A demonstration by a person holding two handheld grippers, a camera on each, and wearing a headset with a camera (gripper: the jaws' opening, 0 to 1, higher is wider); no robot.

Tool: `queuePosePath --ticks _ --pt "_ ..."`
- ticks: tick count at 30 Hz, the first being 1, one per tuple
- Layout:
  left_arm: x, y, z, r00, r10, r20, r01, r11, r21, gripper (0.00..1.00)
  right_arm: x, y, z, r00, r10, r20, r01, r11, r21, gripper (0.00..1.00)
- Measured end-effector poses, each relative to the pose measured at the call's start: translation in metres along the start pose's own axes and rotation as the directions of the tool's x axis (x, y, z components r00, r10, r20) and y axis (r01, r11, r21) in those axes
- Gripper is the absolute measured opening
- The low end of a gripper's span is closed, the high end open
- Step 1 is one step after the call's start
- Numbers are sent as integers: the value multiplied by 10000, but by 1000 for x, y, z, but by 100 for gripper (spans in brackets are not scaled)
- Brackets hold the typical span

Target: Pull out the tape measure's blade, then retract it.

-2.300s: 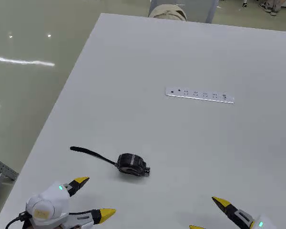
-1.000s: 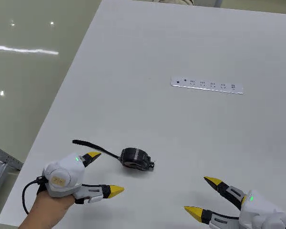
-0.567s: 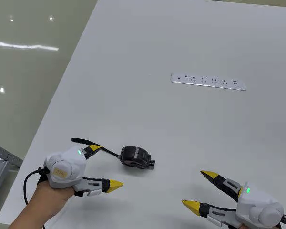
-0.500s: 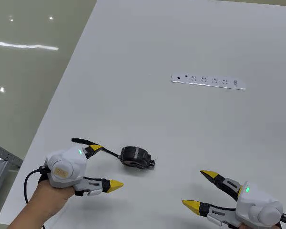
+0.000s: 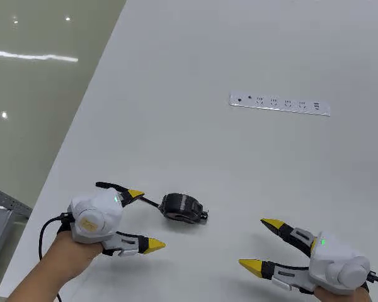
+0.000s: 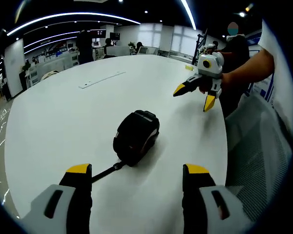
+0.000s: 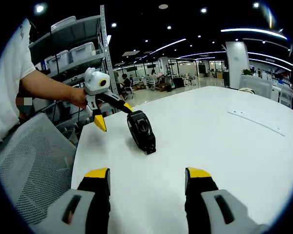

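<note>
**Head view: both tongs spread either side of the tape measure, blade not yet drawn**

On the near left part of the white workbench lies the round black tape measure, flat on its side. Its thin black wrist strap trails off to the left. My left gripper sits just left of the case with its yellow-tipped jaws spread wide, touching nothing. The strap runs in past its far jaw. I hold it there so that the case lines up between the jaws, as the left gripper view shows. From that spot it can close on the body and pin it down.

My right gripper waits near, to the right and apart from the case, with its jaws also spread and holding nothing. The small tab at the case's right end, which I take for the blade's hook, faces that way. That is why I keep this gripper on that side, since I judge it will do the pulling.

Farther off, to the right, a long white power strip lies well clear of the work.

By my reckoning the task has barely begun. Neither gripper has a hold, and no blade shows outside the case.
</note>
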State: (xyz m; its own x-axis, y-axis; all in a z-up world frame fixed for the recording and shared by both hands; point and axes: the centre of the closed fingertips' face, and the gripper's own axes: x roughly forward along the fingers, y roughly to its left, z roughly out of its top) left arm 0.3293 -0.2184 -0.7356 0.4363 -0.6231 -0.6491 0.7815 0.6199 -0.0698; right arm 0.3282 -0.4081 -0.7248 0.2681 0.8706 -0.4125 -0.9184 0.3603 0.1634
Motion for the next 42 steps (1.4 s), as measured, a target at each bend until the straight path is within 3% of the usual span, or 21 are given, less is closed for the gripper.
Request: queuePosePath --ticks 10,21,36,42 --pt "10 4 -3 9995 -199 -235 204 9995 251 70 10 -5 3 9996 263 92 -259 9991 -327 60" --pt "20 7 2 9985 -420 -359 438 9977 518 69 22 -10 1 9982 598 35 -595 9965 -595 60" --pt "34 3 -1 9904 -1116 -814 1181 9897 811 66 41 -10 0 9936 1127 -37 -1126 9907 -760 57" --pt "38 7 -2 9884 -1171 -965 1260 9878 916 65 51 -10 0 9913 1316 -47 -1316 9884 -760 56"
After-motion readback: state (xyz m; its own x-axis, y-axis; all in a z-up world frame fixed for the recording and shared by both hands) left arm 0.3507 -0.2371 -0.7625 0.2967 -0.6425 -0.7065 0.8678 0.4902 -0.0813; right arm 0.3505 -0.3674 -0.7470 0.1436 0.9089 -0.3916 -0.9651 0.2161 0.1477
